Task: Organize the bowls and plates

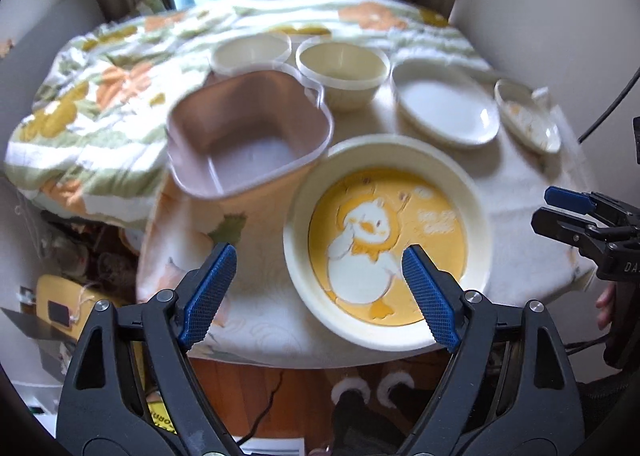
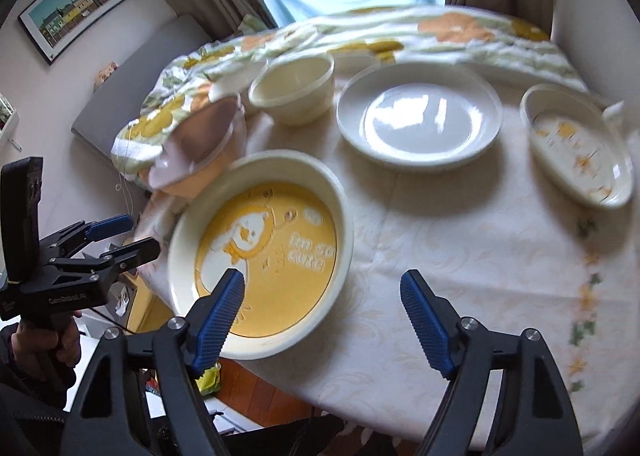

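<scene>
Cream second bowl [image 1: 251,49] shows only from the left, perhaps blurred; both claws [image 1: 318,288] [image 2: 322,316] gape empty.

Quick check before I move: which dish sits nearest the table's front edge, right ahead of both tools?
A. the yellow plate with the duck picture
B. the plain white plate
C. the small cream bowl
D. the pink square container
A: the yellow duck plate lies at the near table edge, directly ahead of the open left tool and beside the open right tool, while the white plate sits farther back.
</scene>
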### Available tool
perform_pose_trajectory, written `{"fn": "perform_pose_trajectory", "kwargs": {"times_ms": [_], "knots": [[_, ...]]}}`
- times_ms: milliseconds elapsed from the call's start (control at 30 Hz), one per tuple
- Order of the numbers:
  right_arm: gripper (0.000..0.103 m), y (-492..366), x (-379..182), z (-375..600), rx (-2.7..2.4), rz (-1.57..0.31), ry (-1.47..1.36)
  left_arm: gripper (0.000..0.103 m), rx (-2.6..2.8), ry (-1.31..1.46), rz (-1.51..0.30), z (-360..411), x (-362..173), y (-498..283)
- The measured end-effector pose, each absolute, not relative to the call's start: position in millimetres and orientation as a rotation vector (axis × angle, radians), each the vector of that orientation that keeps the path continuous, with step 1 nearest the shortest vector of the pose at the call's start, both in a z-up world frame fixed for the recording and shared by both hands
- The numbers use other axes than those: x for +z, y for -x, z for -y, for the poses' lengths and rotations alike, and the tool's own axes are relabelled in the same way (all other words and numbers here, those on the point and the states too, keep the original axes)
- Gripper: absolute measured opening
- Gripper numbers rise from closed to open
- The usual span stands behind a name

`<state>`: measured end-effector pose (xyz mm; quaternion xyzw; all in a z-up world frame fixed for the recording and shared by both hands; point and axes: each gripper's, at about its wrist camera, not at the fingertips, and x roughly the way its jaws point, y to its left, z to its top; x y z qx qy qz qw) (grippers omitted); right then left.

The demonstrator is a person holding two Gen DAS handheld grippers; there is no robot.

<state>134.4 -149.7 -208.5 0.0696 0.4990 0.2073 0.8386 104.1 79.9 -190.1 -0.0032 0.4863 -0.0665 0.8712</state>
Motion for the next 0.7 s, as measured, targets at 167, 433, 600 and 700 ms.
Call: {"fn": "perform_pose_trajectory", "kwargs": {"times_ms": [167, 433, 600, 700], "knots": [[0.103, -133, -161, 171, 0.388, -0.934, -0.109, 0.103, -0.153, 0.045, -0.858, -68, -148, -105], [0.103, -166, -131, 216, 0.323, -0.928, -0.090, 0.103, -0.230, 0.121, -0.901, -23, -148, -152], [0.103, -209, -135, 248, 0.335, -0.949, -0.061, 0.103, -0.213, 0.166, -0.936, 13, -159, -181], [0.103, -244, -146, 263, 0.379, -0.991, -0.051, 0.103, -0.171, 0.222, -0.972, 28, -173, -202]]}}
